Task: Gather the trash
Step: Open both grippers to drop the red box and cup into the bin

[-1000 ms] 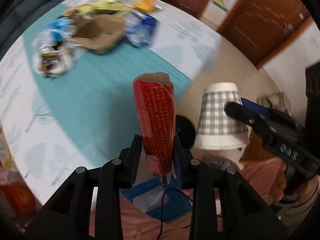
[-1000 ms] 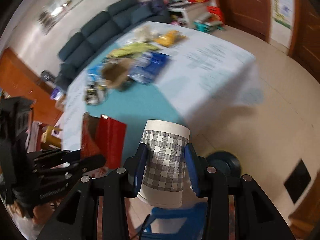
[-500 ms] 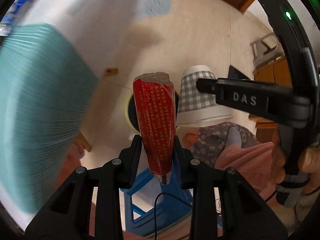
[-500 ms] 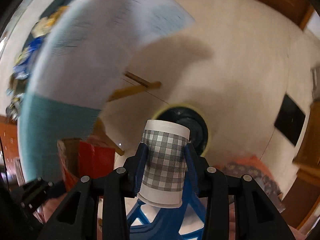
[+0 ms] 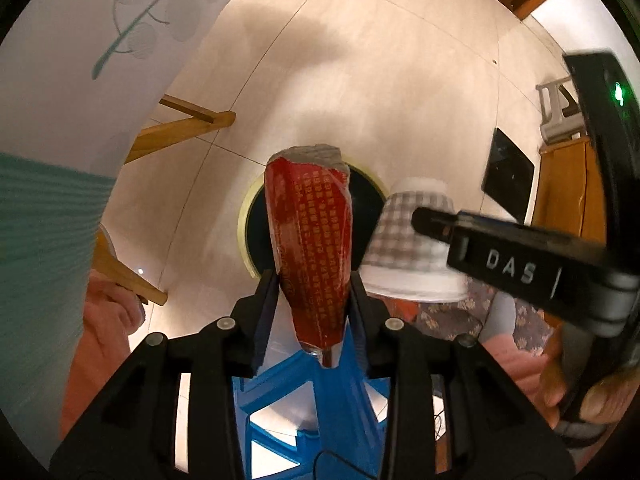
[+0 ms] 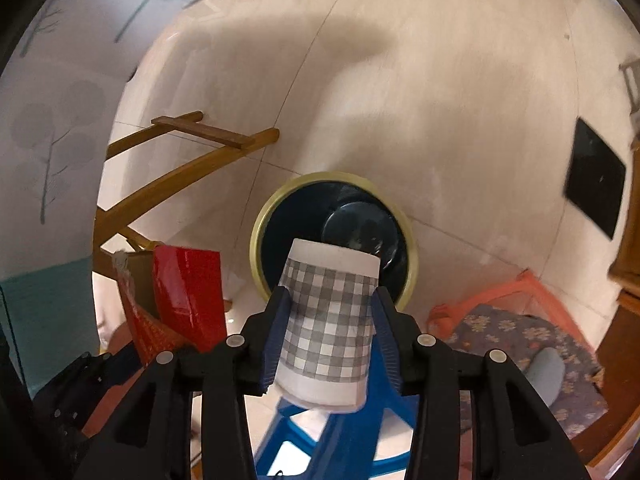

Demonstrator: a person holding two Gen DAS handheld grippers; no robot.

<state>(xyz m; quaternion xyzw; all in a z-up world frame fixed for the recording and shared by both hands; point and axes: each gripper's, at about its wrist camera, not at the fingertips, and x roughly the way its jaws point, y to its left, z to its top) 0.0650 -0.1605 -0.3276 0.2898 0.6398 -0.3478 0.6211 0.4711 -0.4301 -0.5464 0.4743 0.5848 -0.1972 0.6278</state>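
My left gripper [image 5: 312, 284] points straight down and grips a red printed carton [image 5: 310, 240] with a torn top. Its jaws are opening, and the pads still touch the carton's sides. My right gripper [image 6: 328, 300] holds a grey-checked paper cup [image 6: 330, 316] upside down. Its jaws are opening too, with the cup still between the pads. Both items hang over a dark round bin with a yellow rim [image 6: 332, 176] on the floor. In the left wrist view the bin's rim [image 5: 242, 232] shows behind the carton, with the cup [image 5: 408, 248] to its right. The right wrist view shows the carton [image 6: 188, 292] at left.
A blue plastic stool [image 6: 340, 420] stands directly under the grippers. Wooden table legs [image 6: 192, 168] and a hanging tablecloth [image 5: 60, 80] are at left. A floral cushion on an orange stool [image 6: 520, 332] and a black mat [image 6: 596, 188] lie to the right. A hand [image 5: 580, 392] holds the right gripper.
Both grippers have come down from above the table to over the bin on the floor, still carrying the carton and the cup. The table's trash has left the view.
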